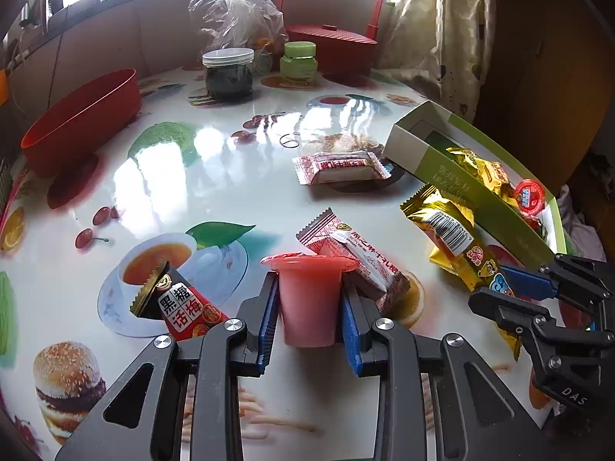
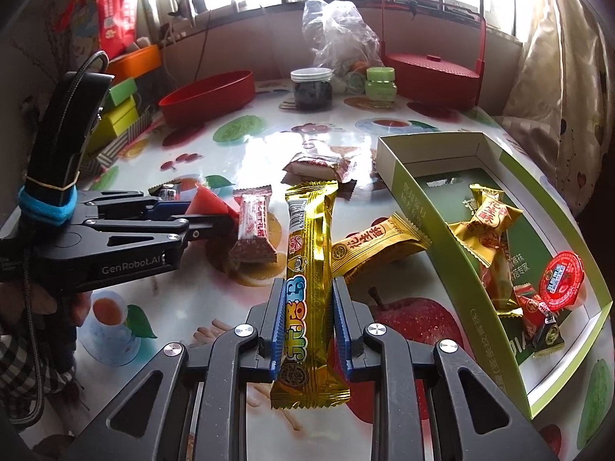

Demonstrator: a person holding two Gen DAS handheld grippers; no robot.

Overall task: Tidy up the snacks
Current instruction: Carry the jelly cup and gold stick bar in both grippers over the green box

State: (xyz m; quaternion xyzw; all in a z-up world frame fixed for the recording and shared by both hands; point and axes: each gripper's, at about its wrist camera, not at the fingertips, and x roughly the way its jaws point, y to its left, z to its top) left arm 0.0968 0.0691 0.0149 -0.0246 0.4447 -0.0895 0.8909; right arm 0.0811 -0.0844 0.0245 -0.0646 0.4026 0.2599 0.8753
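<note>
Left gripper [image 1: 309, 303] pinches a pink jelly cup [image 1: 308, 299] upright just above the fruit-printed table [image 1: 215, 192], while the right gripper [image 2: 307, 322] clamps a long gold snack bar [image 2: 309, 269] beside the green cardboard box [image 2: 423, 207] of sweets.

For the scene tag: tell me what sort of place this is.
Most likely a home dining table by a window: a glossy food-print tablecloth, curtains beside the window, and household items like a lidded jar and a red carry basket.
</note>
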